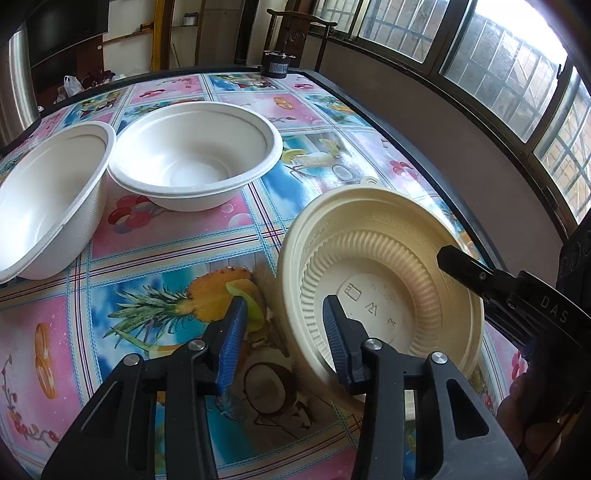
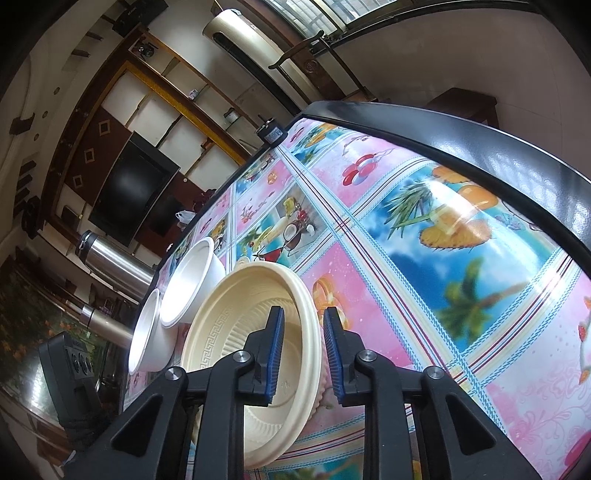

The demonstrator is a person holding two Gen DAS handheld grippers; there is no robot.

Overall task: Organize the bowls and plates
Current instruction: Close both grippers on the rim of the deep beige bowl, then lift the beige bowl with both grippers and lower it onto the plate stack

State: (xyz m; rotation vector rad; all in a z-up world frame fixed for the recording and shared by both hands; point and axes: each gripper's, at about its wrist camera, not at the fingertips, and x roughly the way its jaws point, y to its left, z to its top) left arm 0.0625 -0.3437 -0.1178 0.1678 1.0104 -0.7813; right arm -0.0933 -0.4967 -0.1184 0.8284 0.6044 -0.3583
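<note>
A cream ribbed dish (image 1: 388, 258), seemingly two nested, stands tilted on its edge on the fruit-print table (image 1: 166, 258). My right gripper (image 2: 303, 347) is shut on its rim (image 2: 308, 325), one finger inside and one outside. One of the right gripper's fingers (image 1: 465, 269) shows at the dish's right rim. My left gripper (image 1: 286, 332) is open and straddles the dish's near left rim without pinching it. Two white bowls sit upright to the left: one (image 1: 195, 155) at centre, the other (image 1: 48, 206) touching it at the far left.
A black cylinder (image 1: 275, 64) stands at the table's far edge, before a wooden chair (image 1: 295, 33). A steel flask (image 2: 114, 258) is beyond the white bowls (image 2: 192, 284). The black table rim (image 1: 406, 147) runs along the right. A hand (image 1: 532, 424) holds the right gripper.
</note>
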